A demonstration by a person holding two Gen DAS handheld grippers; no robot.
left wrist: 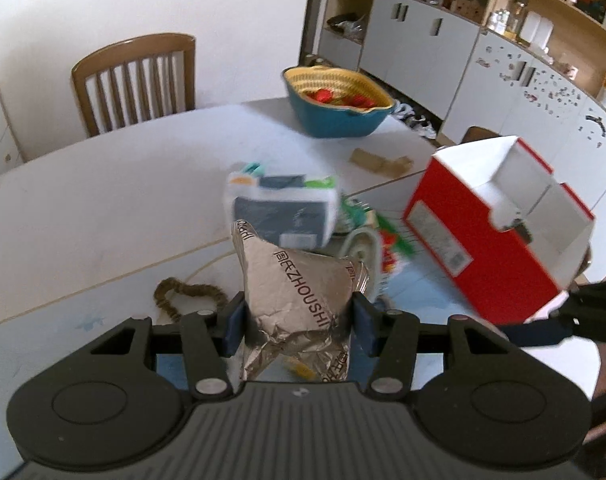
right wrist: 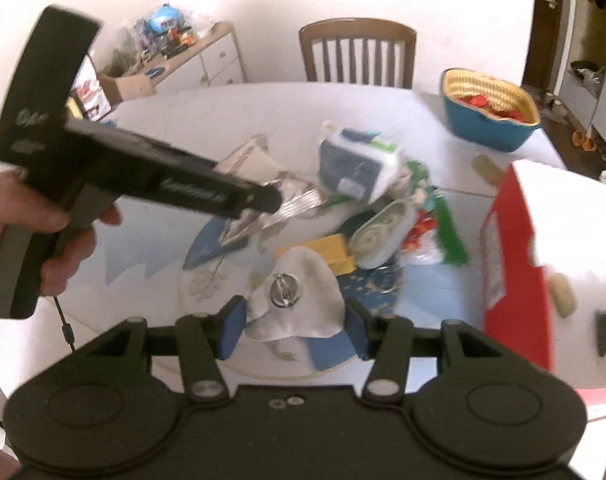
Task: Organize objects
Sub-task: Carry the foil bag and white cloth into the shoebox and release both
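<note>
My left gripper (left wrist: 299,320) is shut on a crinkled silver foil packet (left wrist: 299,280) printed with ZHOUSHI, and holds it above the table. In the right wrist view a hand carries that left gripper (right wrist: 269,200) at the upper left, with the silver foil packet (right wrist: 259,168) in its jaws. My right gripper (right wrist: 294,328) is shut on a white pouch-like thing (right wrist: 303,312) with a round metal fastener on it. Below both lies a pile of packets, among them a white and dark blue pack (left wrist: 283,208) (right wrist: 355,168).
An open red box (left wrist: 495,220) (right wrist: 511,264) stands at the right. A blue basket with a yellow liner (left wrist: 335,120) (right wrist: 483,132) sits at the far table end. A brown scrunchie (left wrist: 187,296) lies near the left. Behind the table (left wrist: 103,200) is a wooden chair (left wrist: 135,80) (right wrist: 359,52).
</note>
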